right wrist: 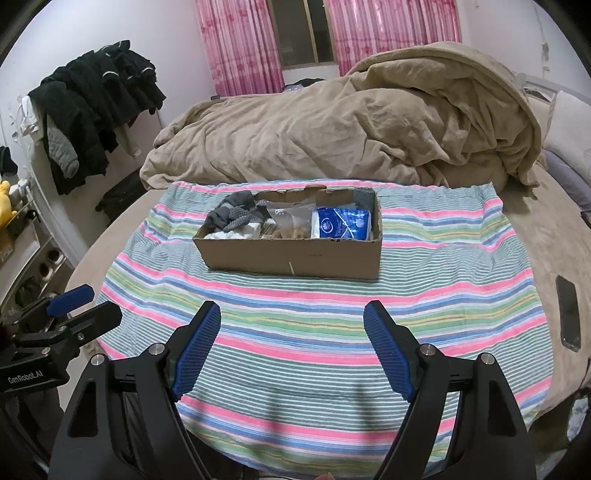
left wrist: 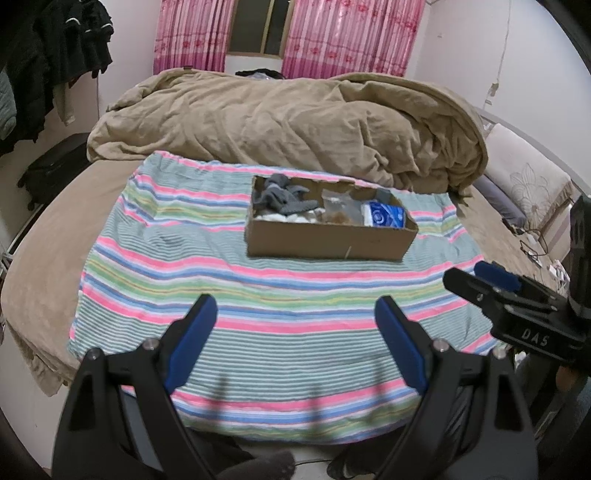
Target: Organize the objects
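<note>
The cloth (right wrist: 295, 332) has pink, green, blue and white stripes. On it sits a brown box (right wrist: 291, 254). Inside the box are grey socks (right wrist: 232, 214) and a blue and white packet (right wrist: 341, 223). Behind the box are a tan blanket (right wrist: 332, 129) and pink curtains (right wrist: 391, 26).

Bare striped towel (right wrist: 306, 343) lies open between both wide-spread grippers and the cardboard box (right wrist: 291, 254) — the heaped tan blanket (right wrist: 351, 133) walls the far side, a phone (right wrist: 569, 314) right.

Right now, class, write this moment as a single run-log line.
left claw: open, empty | right claw: open, empty | box: on striped cloth, holds socks, blue pack | phone: on bed
</note>
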`<state>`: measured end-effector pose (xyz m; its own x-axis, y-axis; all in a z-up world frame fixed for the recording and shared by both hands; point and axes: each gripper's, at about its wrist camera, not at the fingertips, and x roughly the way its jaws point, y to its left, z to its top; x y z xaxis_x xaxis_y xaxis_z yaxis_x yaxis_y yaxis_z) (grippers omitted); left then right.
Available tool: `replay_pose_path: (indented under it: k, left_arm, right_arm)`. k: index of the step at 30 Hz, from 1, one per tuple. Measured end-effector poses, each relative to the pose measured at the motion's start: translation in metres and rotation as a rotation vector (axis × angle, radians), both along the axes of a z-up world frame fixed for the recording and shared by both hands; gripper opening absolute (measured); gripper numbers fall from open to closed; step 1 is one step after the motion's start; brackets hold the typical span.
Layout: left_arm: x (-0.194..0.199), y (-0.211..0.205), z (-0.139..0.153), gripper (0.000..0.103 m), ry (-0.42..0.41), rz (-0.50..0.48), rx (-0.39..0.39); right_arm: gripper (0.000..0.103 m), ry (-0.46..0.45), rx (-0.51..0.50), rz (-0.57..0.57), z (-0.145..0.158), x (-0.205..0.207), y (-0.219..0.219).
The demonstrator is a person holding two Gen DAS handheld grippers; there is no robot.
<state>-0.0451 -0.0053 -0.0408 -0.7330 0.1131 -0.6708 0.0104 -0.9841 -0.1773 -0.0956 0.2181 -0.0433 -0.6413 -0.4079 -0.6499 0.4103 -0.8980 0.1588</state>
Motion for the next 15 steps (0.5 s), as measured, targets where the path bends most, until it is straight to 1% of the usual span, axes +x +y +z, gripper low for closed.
replay_pose_path:
  k: [15]
  left_arm:
    - [0.0018,-0.001,0.0026,0.089,0.006,-0.003,-0.002]
  right_arm:
    - [0.082,0.002,-0.003,0.001,-0.0005,0.001,-0.0001]
